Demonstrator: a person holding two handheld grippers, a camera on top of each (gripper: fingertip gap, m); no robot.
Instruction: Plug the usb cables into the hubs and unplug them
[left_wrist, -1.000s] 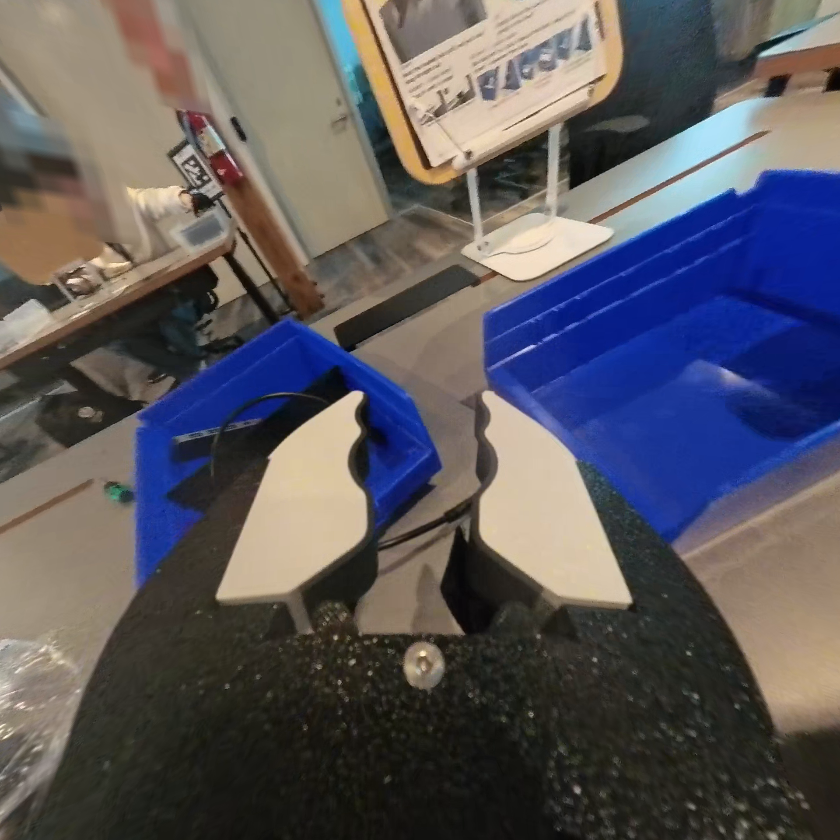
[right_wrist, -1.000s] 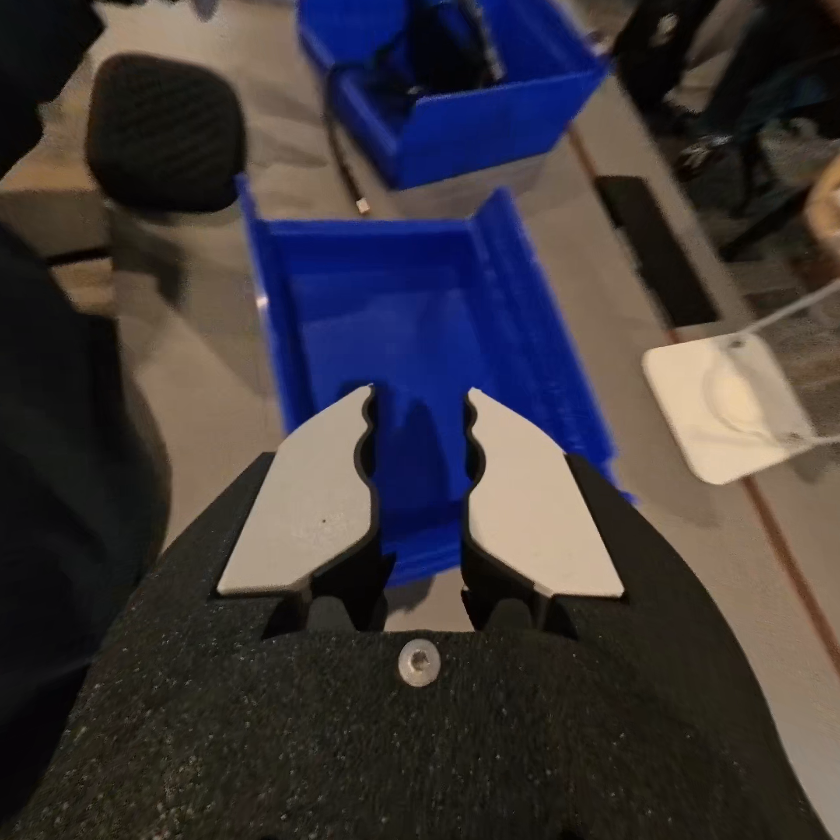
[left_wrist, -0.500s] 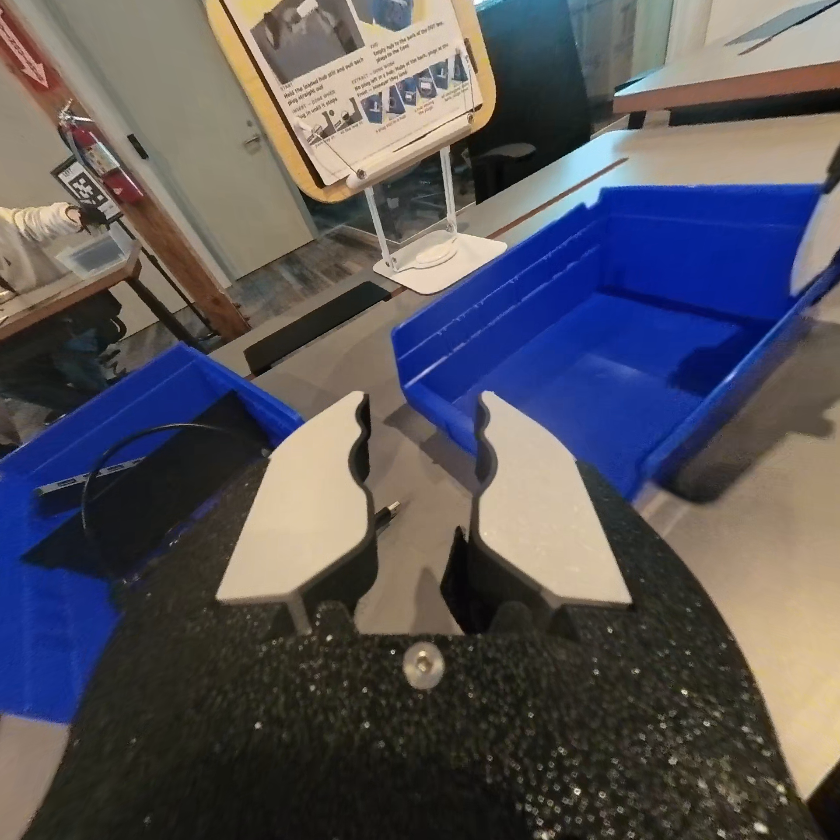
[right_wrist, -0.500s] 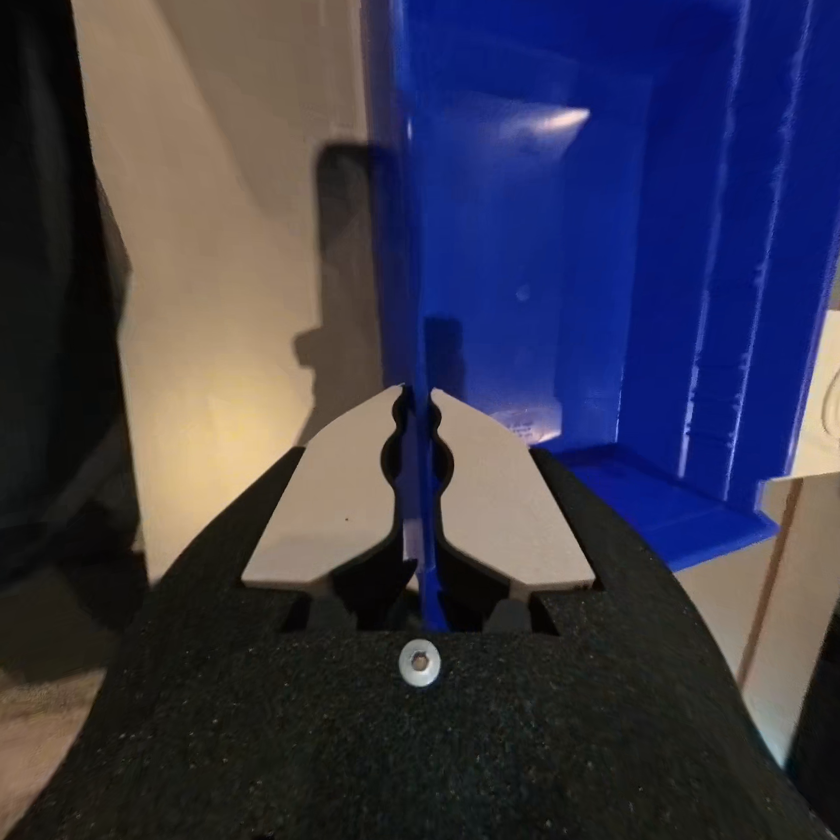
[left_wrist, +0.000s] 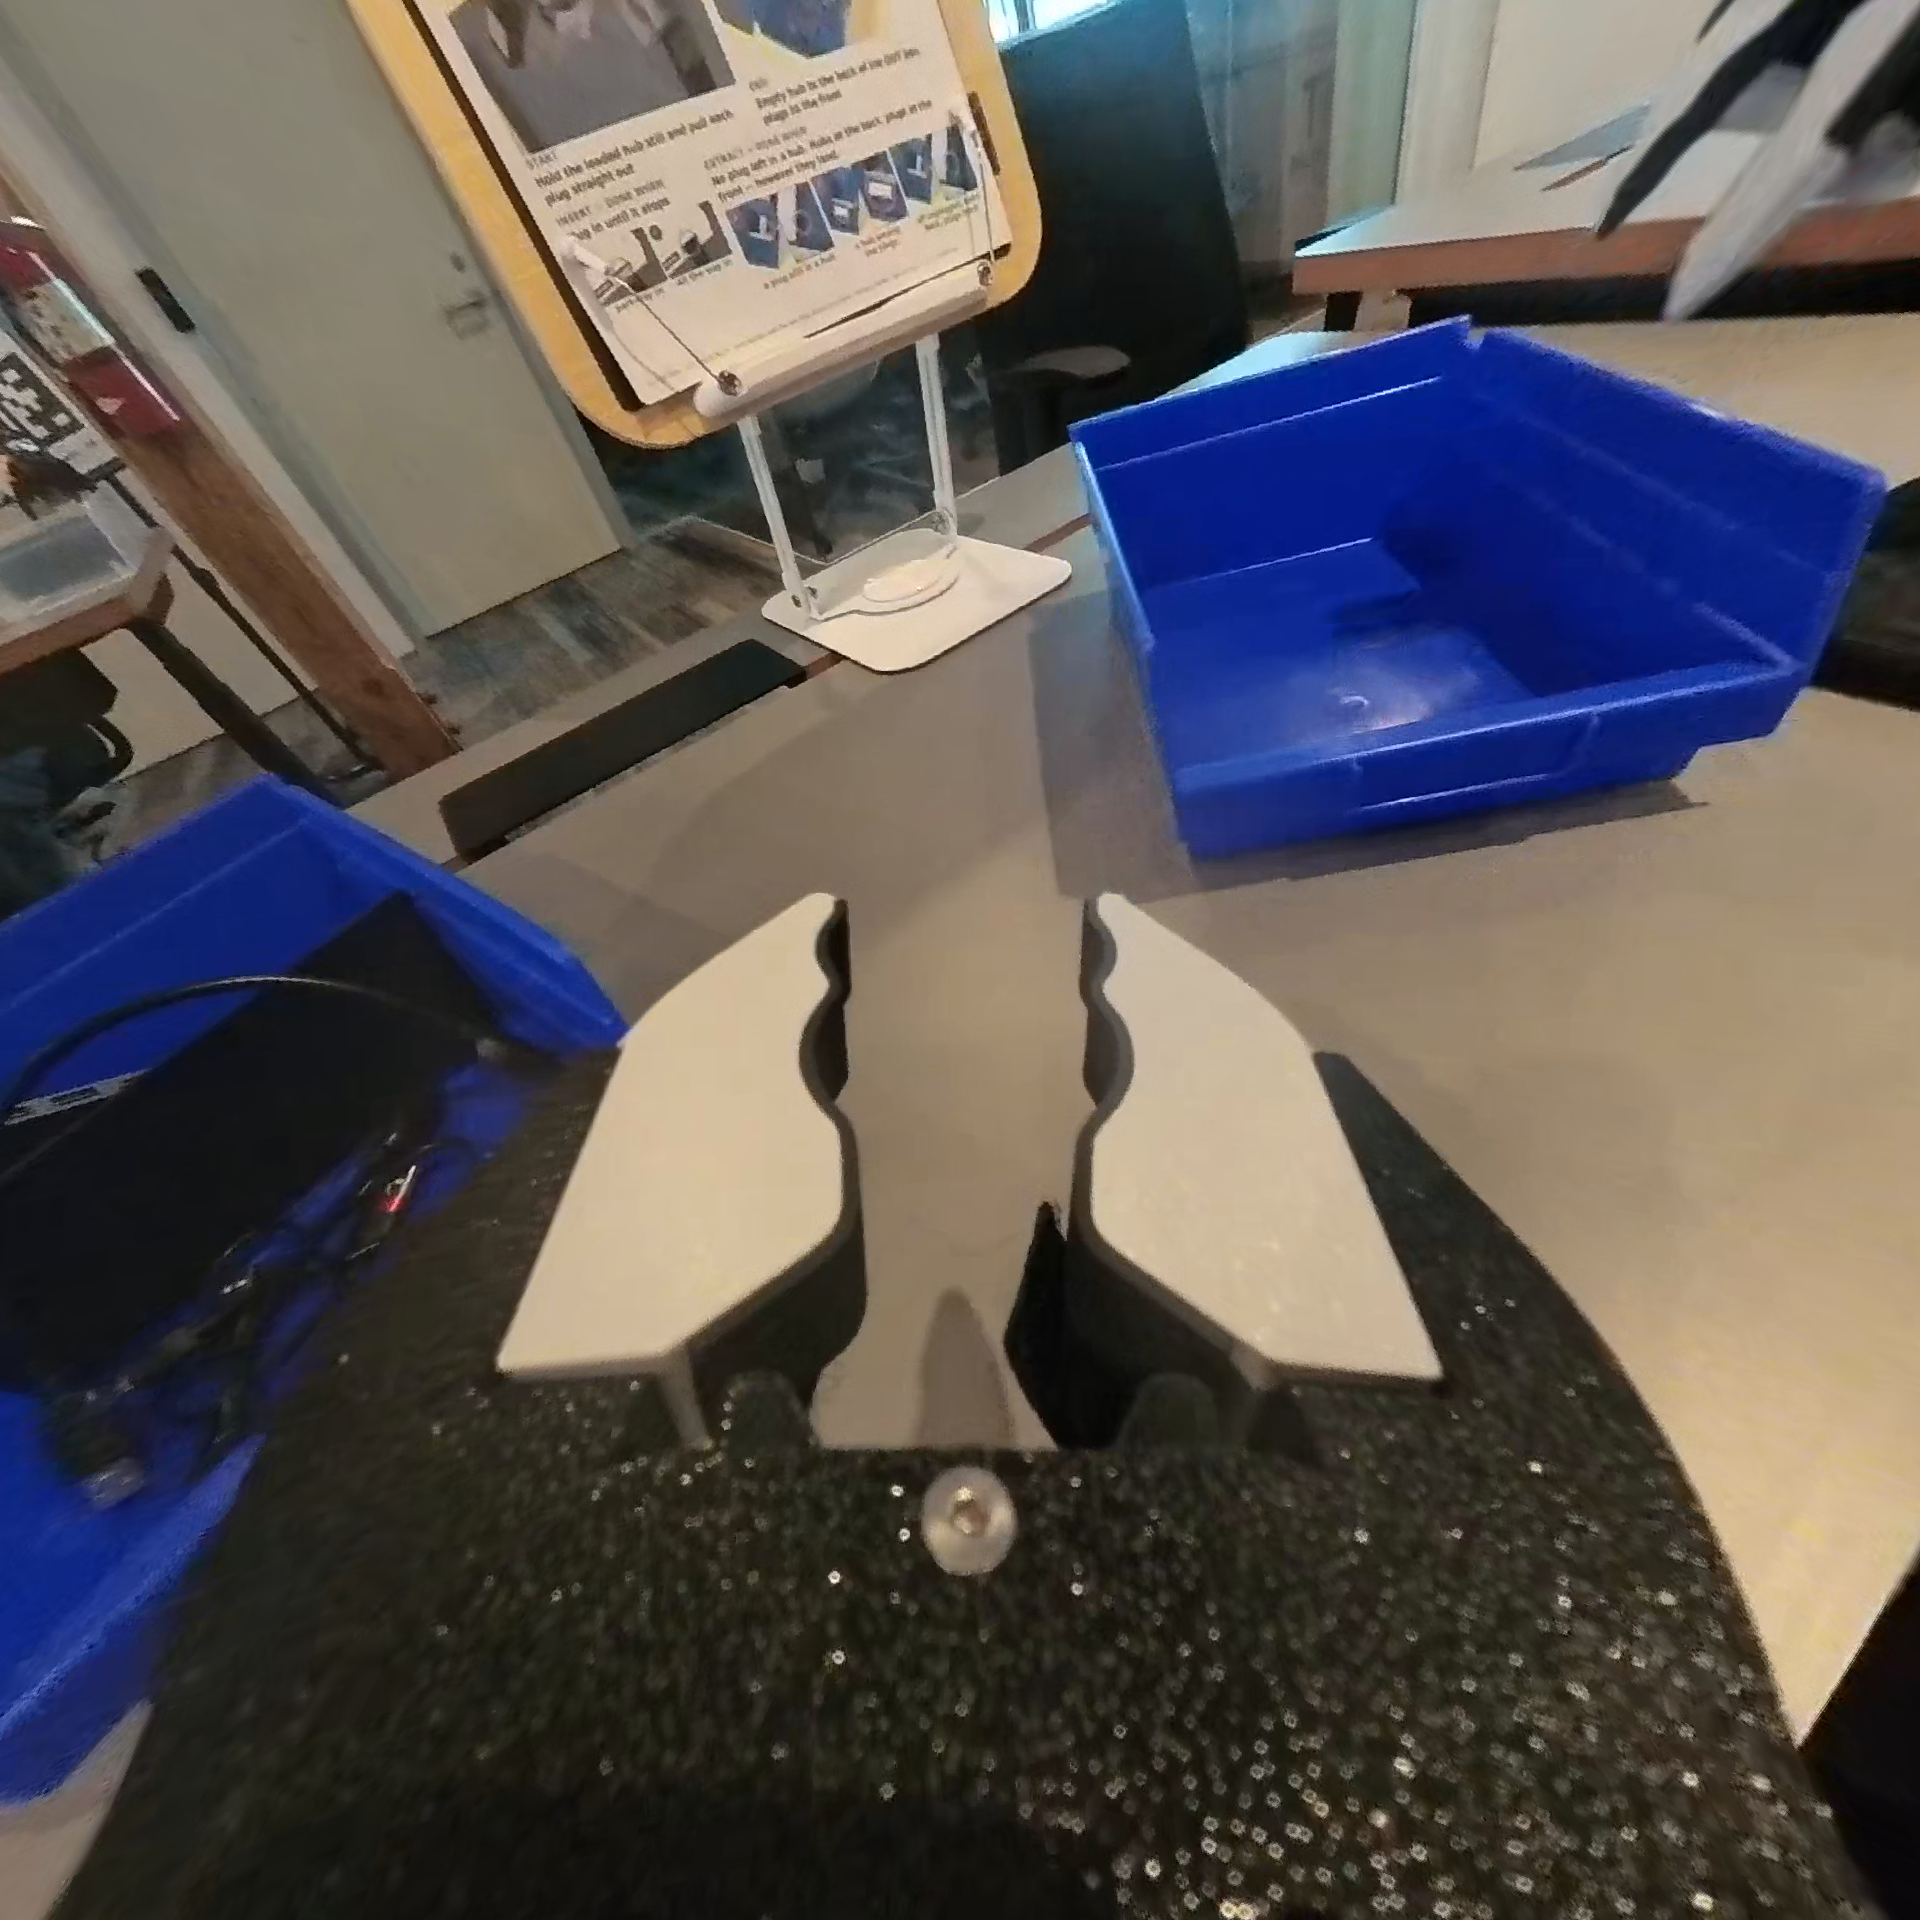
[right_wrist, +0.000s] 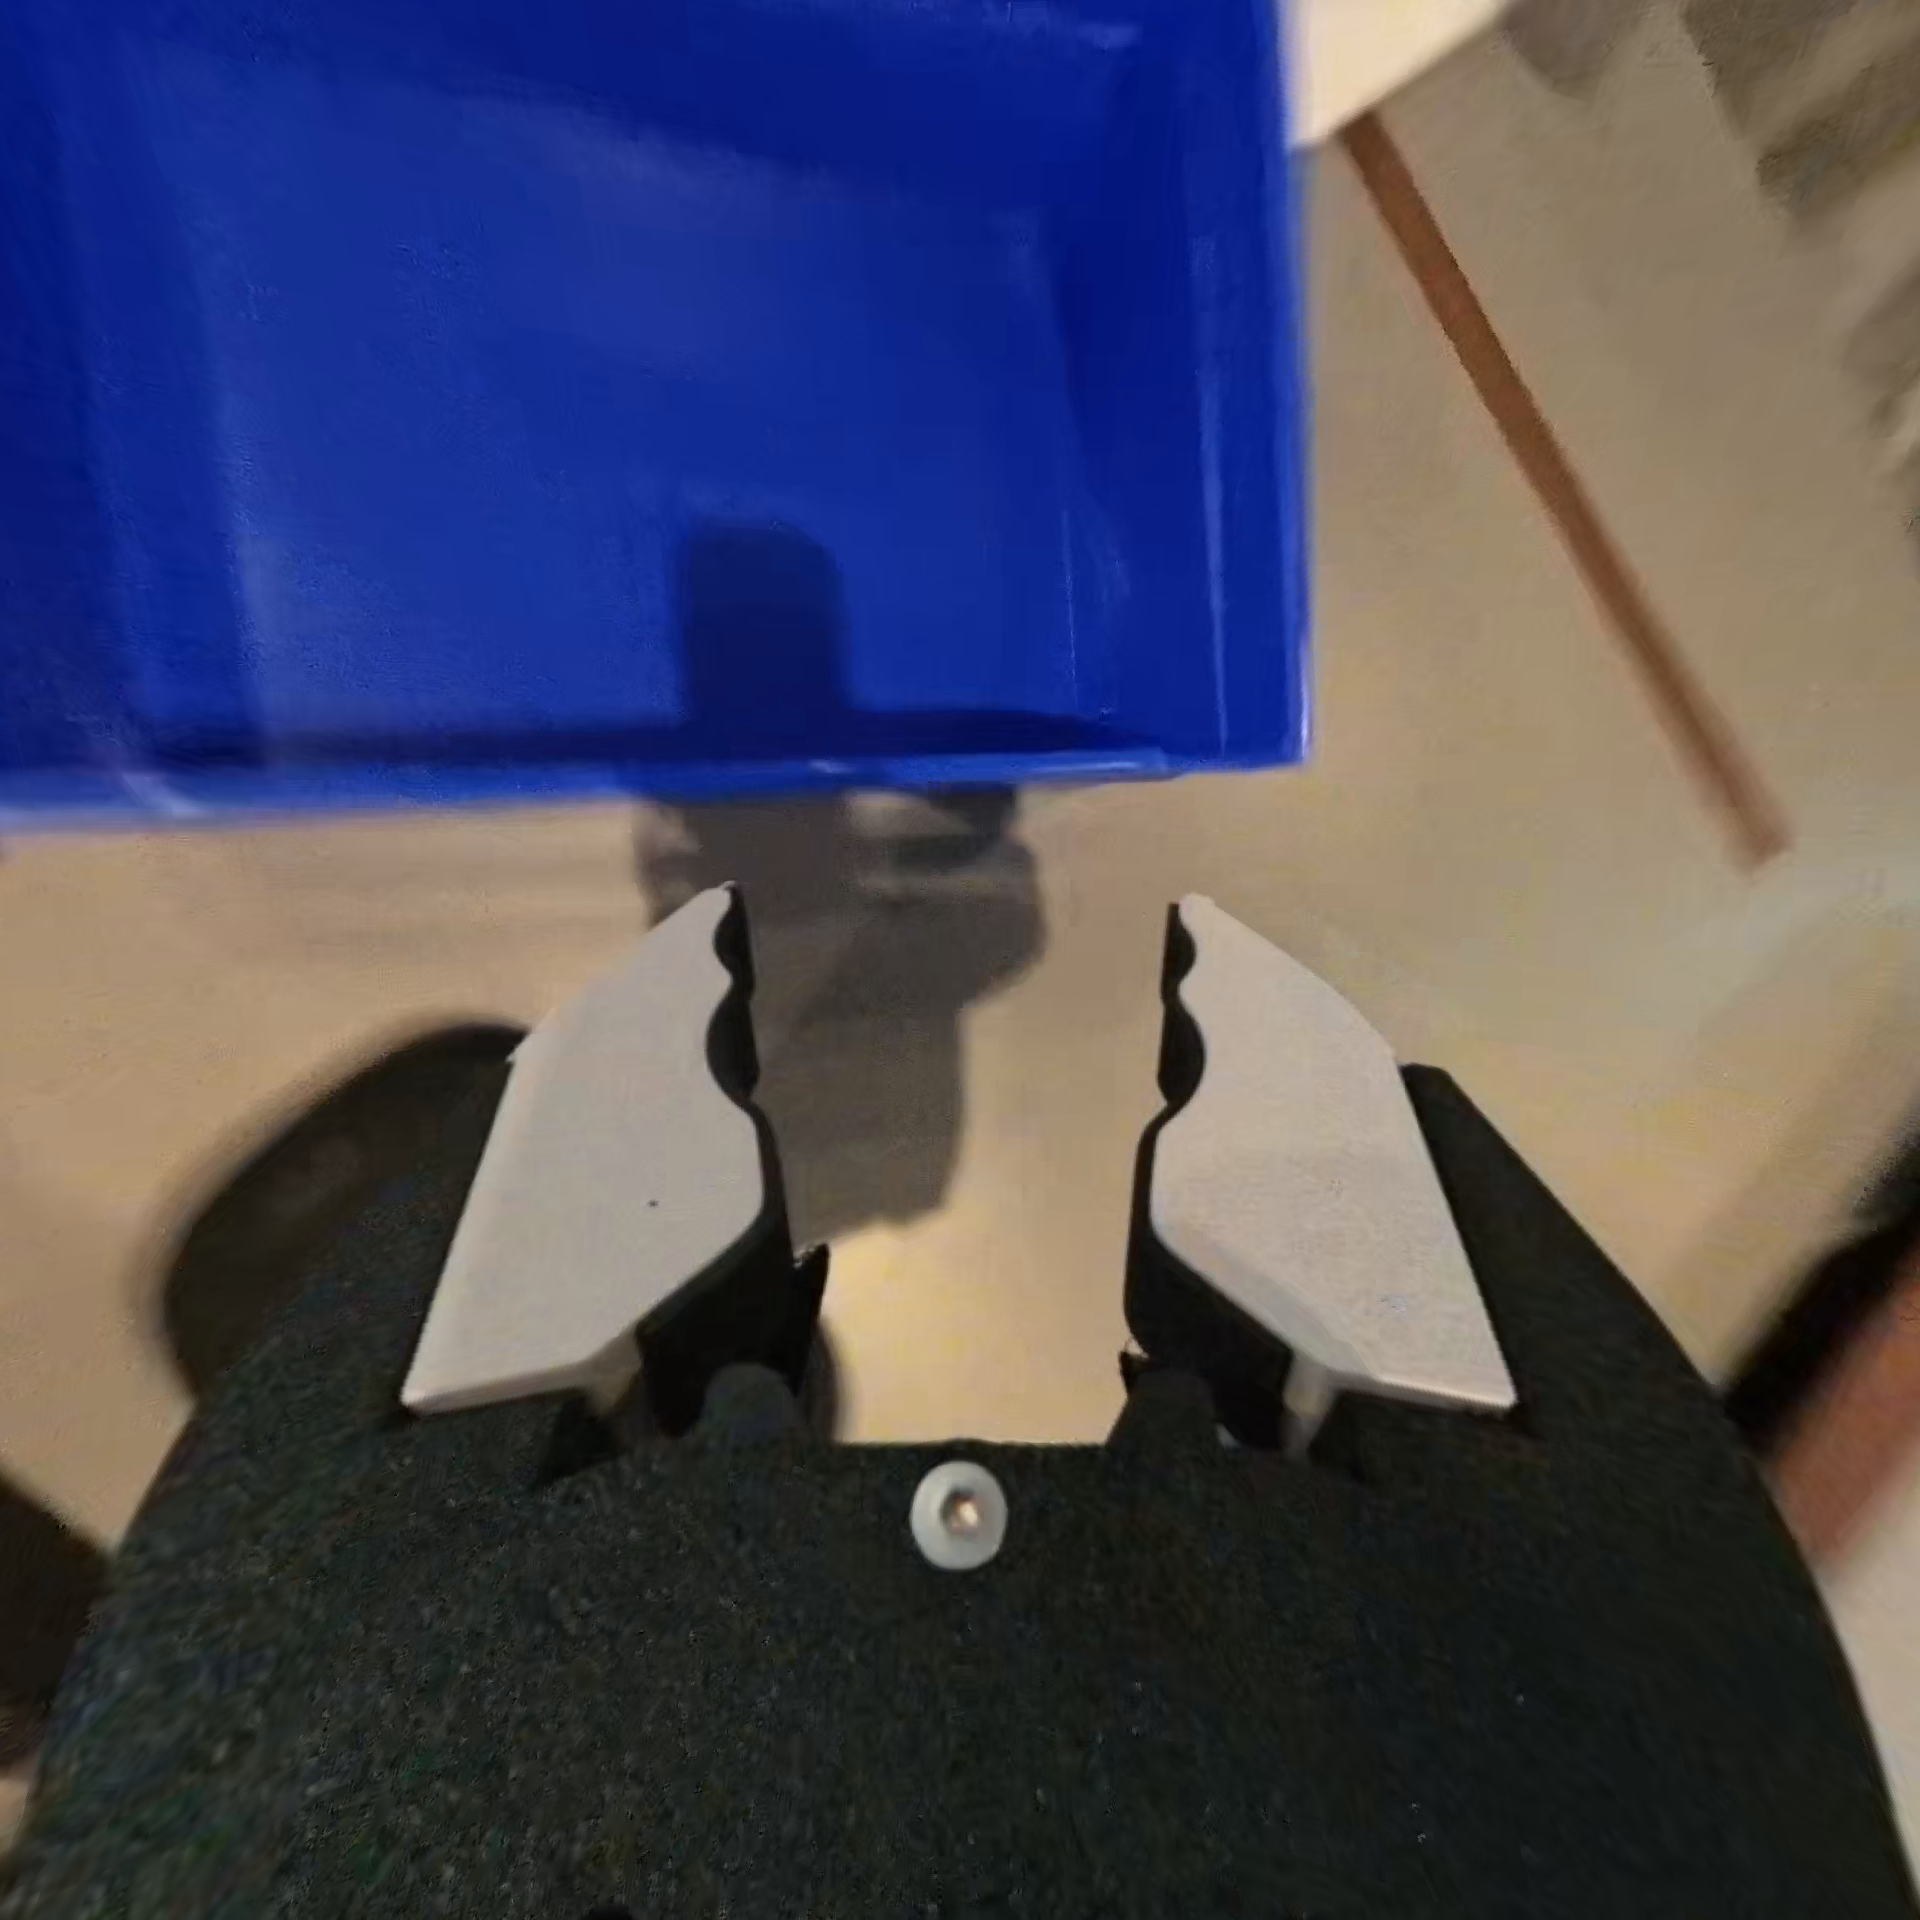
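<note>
A blue bin (left_wrist: 270, 914) at the left holds black USB cables (left_wrist: 239, 1003) and a dark hub (left_wrist: 62, 1101). My left gripper (left_wrist: 961, 914) is open and empty over the bare grey table, just right of that bin. An empty blue bin (left_wrist: 1455, 748) stands at the far right; it also shows in the right wrist view (right_wrist: 623, 416). My right gripper (right_wrist: 951, 899) is open and empty, above the table just outside that bin's near wall. It shows blurred at the top right of the left wrist view (left_wrist: 1766, 145).
A sign board on a white stand (left_wrist: 914, 603) is at the table's far edge. A black strip (left_wrist: 623, 727) lies beside it. A brown seam (right_wrist: 1558, 499) crosses the table. Other tables and chairs stand beyond.
My right gripper let go of the empty bin's wall, opened and drew back. The empty bin now sits farther right on the table. My left gripper shifted right of the cable bin.
</note>
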